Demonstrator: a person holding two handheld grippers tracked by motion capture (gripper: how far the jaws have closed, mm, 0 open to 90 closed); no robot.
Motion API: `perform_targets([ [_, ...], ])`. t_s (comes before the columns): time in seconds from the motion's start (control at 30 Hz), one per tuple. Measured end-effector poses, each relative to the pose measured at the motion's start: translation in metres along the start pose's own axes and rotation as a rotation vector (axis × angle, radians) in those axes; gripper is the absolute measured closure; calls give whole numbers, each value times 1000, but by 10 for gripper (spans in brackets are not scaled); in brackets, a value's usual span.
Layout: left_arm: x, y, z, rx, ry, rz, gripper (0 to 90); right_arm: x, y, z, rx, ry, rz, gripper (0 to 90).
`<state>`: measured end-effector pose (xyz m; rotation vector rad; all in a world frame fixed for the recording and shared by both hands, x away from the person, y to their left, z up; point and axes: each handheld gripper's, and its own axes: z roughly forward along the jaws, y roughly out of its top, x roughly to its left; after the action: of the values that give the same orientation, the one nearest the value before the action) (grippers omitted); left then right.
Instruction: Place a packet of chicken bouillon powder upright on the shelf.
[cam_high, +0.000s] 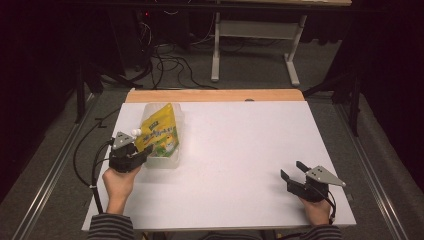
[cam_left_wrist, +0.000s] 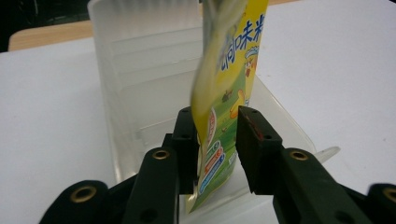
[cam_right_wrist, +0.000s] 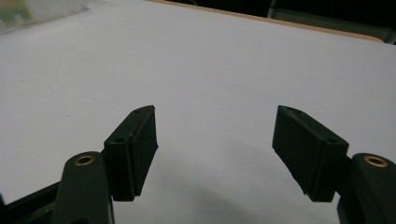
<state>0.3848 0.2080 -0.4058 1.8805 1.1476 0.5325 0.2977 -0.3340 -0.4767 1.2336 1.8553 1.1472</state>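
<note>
A yellow printed pouch (cam_high: 160, 131) with a white cap (cam_high: 135, 132) stands tilted in a clear plastic container (cam_high: 168, 161) at the table's left. My left gripper (cam_high: 142, 150) reaches the container's near end. In the left gripper view the pouch's (cam_left_wrist: 229, 79) lower edge hangs between the jaws of the left gripper (cam_left_wrist: 217, 140). The left pad lies against the pouch and the right pad stands a little off it, so the gripper is open. The container wall (cam_left_wrist: 135, 70) rises behind. My right gripper (cam_high: 292, 169) rests open and empty near the front right, its jaws (cam_right_wrist: 215, 144) wide over bare white table.
The white table top (cam_high: 240, 150) has a wooden strip (cam_high: 215, 95) along its far edge. Beyond it stand a desk frame (cam_high: 255, 45) and loose cables (cam_high: 170, 65) on the floor. The container (cam_right_wrist: 32, 11) shows blurred at the far left of the right gripper view.
</note>
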Motion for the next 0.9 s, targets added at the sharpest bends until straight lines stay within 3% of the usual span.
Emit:
perform_targets([
  [0.17,2,-5,-6,-2,18,-3,645,0,0,1,5,-2,-23,313],
  [0.9,2,-17,-35,-52,60,-42,492,0,1,2,16,-2,-19,313],
])
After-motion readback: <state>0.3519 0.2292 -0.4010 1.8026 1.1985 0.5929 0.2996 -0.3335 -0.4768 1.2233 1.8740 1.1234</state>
